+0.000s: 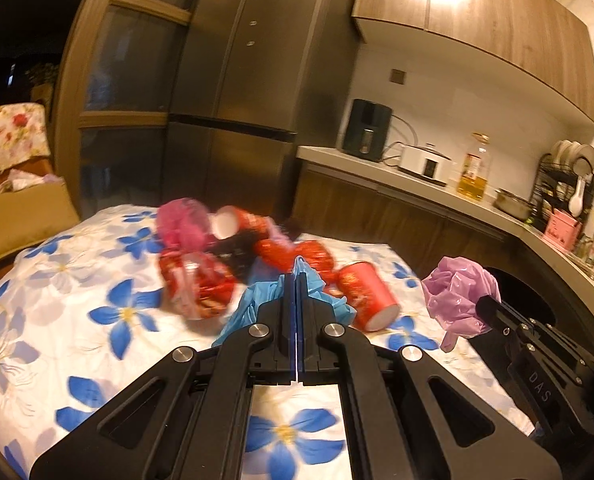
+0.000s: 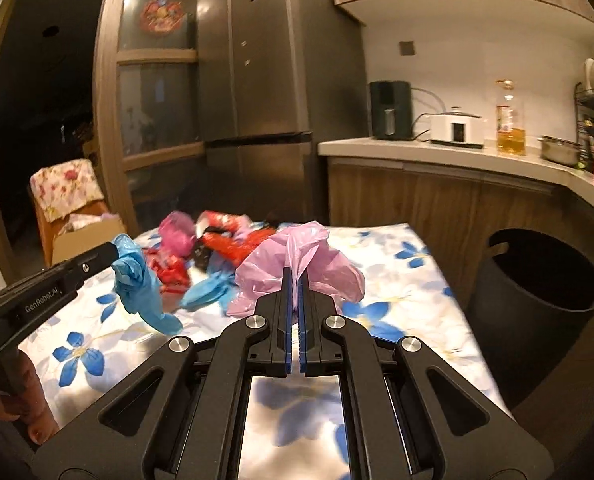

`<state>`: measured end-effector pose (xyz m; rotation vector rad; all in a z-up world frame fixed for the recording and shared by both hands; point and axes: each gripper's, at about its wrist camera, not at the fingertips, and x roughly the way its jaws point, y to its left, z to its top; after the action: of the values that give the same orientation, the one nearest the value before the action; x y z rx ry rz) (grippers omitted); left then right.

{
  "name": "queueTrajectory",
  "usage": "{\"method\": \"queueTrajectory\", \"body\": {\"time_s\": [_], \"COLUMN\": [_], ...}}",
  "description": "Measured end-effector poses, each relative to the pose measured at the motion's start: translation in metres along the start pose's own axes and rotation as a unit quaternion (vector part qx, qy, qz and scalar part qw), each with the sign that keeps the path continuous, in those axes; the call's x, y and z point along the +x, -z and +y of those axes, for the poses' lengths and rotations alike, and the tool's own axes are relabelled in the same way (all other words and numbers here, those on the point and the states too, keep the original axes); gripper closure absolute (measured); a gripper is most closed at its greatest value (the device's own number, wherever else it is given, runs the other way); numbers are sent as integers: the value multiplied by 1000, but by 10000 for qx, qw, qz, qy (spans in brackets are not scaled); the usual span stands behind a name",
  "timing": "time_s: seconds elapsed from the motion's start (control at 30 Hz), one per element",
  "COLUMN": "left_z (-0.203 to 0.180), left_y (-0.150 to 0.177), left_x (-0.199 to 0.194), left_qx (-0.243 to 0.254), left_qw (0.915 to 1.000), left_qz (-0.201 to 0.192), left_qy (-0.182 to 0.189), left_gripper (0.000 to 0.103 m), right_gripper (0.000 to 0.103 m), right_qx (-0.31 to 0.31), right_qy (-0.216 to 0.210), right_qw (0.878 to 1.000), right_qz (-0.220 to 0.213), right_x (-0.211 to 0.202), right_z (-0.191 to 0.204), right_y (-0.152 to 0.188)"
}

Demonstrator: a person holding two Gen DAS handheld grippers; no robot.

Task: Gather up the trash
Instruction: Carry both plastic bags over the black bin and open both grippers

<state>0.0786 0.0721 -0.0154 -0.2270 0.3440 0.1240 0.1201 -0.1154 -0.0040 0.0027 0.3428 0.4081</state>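
Left tongs clamp a limp blue glove; right tongs pinch a light crinkly plastic bag, center frame; grab bunched folds.

Crumpled blue glove hangs pinched in the left tongs, lifted off the bench. Crumpled lilac plastic bag pinched in the right tongs, also off the cloth. Still on the flowered bench: red paper cup on its side, red wrappers, pink bag, second blue glove. Black bin stands right of the bench.
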Motion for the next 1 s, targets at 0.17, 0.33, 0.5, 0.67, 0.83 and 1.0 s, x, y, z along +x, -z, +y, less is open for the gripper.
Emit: {"method": "queueTrajectory", "body": {"time_s": [0.17, 0.33, 0.5, 0.67, 0.83, 1.0], "left_z": [-33, -64, -104, -150, -195, -232], "left_y": [-3, -8, -13, -22, -27, -30], "left_x": [7, 17, 27, 38, 51, 67], "left_qx": [191, 316, 542, 778, 948, 1069], "left_qw": [9993, 9972, 9928, 9858, 9757, 9639], "left_qz": [3, 16, -25, -111, -156, -88], "left_qy": [336, 678, 1065, 1486, 1969, 2438], "left_gripper": [103, 103, 103, 103, 103, 103], "right_gripper": [101, 101, 101, 101, 101, 101], "right_qx": [140, 274, 438, 579, 699, 831], "right_qy": [341, 697, 1174, 1610, 1933, 2159], "right_qw": [9992, 9969, 9912, 9834, 9763, 9701], "right_qz": [-132, -244, -435, -606, -681, -735], "right_x": [-13, -22, -35, -45, -47, -49], "right_z": [-29, -59, -96, -134, -169, -197], "right_y": [-3, -5, -13, -23, -29, -30]}}
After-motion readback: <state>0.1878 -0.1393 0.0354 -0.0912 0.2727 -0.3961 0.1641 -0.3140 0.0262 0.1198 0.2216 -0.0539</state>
